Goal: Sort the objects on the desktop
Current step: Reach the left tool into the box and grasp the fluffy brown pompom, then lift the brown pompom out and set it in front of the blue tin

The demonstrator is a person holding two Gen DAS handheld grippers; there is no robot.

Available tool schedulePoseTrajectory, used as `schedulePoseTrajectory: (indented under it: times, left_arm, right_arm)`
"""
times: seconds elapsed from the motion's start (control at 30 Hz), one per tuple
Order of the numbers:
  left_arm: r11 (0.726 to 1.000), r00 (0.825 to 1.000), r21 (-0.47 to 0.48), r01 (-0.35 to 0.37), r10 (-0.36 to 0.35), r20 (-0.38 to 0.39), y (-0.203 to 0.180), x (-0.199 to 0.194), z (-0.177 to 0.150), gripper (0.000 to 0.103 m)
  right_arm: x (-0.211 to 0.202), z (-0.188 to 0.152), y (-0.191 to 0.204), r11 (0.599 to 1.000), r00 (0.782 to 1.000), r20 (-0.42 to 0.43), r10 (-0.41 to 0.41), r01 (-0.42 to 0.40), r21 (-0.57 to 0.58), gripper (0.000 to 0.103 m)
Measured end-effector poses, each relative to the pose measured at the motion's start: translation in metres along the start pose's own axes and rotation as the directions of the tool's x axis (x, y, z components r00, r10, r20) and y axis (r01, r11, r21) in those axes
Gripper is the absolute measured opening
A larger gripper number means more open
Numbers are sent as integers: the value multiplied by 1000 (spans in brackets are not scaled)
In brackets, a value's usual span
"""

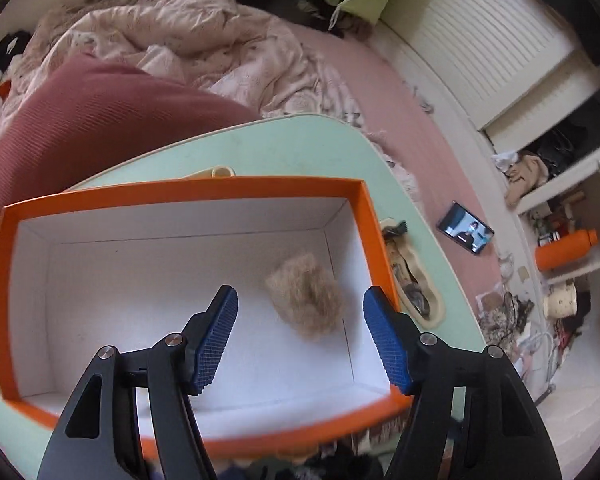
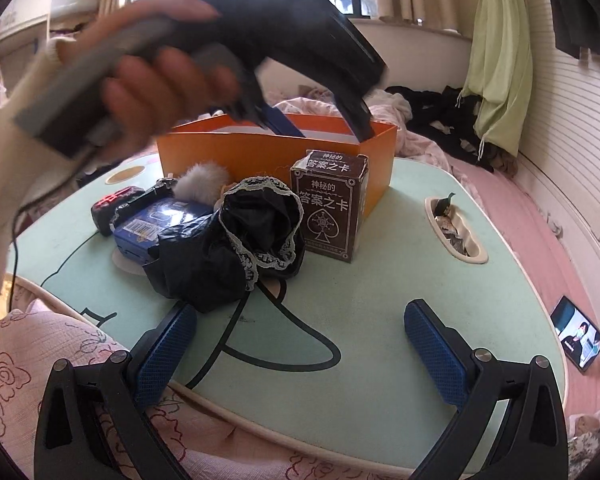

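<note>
Your right gripper (image 2: 300, 344) sits nearest, jaws spread wide and empty, hovering low over the near edge of the mint-green table (image 2: 380, 280) with nothing between its pads. Your left gripper (image 1: 300, 336) hangs over the orange box (image 1: 180, 190), pointing steeply down into it, jaws parted about halfway and gripping nothing; the tan fluff ball (image 1: 306, 296) lies loose on the white floor of the box, just ahead of the fingertips and near the right wall. Waiting outside the box, close to its front wall, are the brown card box (image 2: 330, 208) standing upright, the black lace-trimmed cloth (image 2: 236, 240) heaped in front, the blue packet (image 2: 156, 228) partly under that cloth, and a grey pompom (image 2: 202, 184) behind. The risk, as I judge it, is the crowding: reach for the cloth carelessly and you could drag the packet along or knock the card box over. Mind also the dark cord (image 2: 236, 332) trailing from under the cloth toward your right gripper, since a closing pad could snag it and pull the pile.
</note>
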State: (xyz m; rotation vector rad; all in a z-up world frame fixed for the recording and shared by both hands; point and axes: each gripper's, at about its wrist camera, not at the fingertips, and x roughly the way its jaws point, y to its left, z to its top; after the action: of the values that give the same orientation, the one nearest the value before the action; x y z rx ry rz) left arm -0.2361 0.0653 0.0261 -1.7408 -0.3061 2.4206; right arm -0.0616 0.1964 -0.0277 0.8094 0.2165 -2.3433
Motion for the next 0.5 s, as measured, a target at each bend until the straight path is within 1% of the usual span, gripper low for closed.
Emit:
schedulePoseTrajectory:
  times: [0.07, 0.1, 0.13, 0.17, 0.2, 0.23, 0.27, 0.33, 0.37, 0.43, 0.5]
  left_arm:
    - [1000, 1000, -8, -23, 23, -18, -2, 10, 1, 59]
    - [1000, 999, -9, -25, 25, -41, -2, 16, 0, 43]
    - [1000, 997, -11, -20, 19, -69, -1, 21, -2, 33]
    - [1000, 997, -15, -6, 4, -81, 1, 23, -3, 32]
    - [1000, 997, -13, 0, -1, -71, 2, 22, -5, 29]
    - [1000, 999, -4, -9, 8, -54, 3, 19, -6, 25]
    - [1000, 999, 2, -15, 15, -29, 4, 14, -8, 25]
    - [1000, 1000, 12, 8, -8, 24, 6, 1, -11, 25]
    - [999, 998, 27, 28, -30, 57, 8, -11, -15, 25]
    - [997, 992, 63, 39, -46, 118, 9, -37, -24, 25]
    - [993, 977, 111, 46, -67, 201, 8, -72, -40, 25]
  right_arm:
    - [0, 0, -1, 1000, 1000, 2, 0, 0, 1, 103]
    - [-1, 0, -1, 1000, 1000, 3, -1, 1, 1, 103]
    - [0, 0, -1, 1000, 1000, 4, 0, 0, 1, 103]
    - [-1, -1, -2, 1000, 1000, 4, 0, 0, 1, 103]
    - [0, -1, -2, 1000, 1000, 3, 1, -1, 3, 103]
    - [0, -1, -1, 1000, 1000, 5, 1, -2, 4, 103]
    - [0, -1, -1, 1000, 1000, 6, 1, -1, 3, 103]
    - [0, -1, -1, 1000, 1000, 5, -1, 1, 1, 103]
    - [0, -1, -1, 1000, 1000, 4, -1, 1, 2, 103]
    - [0, -1, 0, 1000, 1000, 5, -2, 2, 1, 103]
    - [0, -1, 0, 1000, 1000, 5, -2, 2, 2, 103]
